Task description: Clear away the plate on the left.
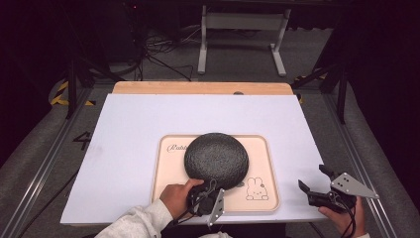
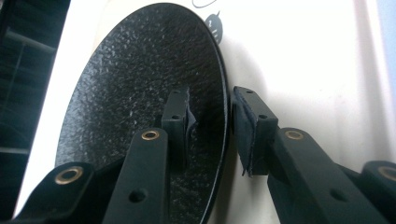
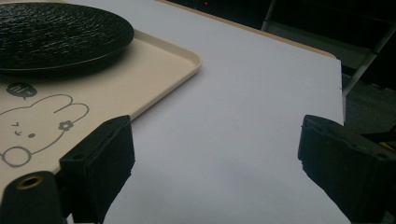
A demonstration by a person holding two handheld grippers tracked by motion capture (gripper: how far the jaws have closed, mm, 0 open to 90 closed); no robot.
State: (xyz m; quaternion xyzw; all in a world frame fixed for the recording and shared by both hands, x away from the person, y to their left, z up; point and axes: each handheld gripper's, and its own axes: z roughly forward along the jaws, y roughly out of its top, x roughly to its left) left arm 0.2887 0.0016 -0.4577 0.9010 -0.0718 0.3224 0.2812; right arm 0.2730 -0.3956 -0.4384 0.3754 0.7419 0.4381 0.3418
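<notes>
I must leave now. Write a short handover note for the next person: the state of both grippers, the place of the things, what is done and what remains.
Left gripper: open, its jaws on either side of the near rim of the black plate, one above and one below; not yet closed on it.
Right gripper: open, holds nothing, above the white sheet to the right of the tray.
Things: the plate lies on the beige rabbit tray.
Done: left gripper is lined up on the rim.
Left: probably close on the rim and lift the plate.
</notes>
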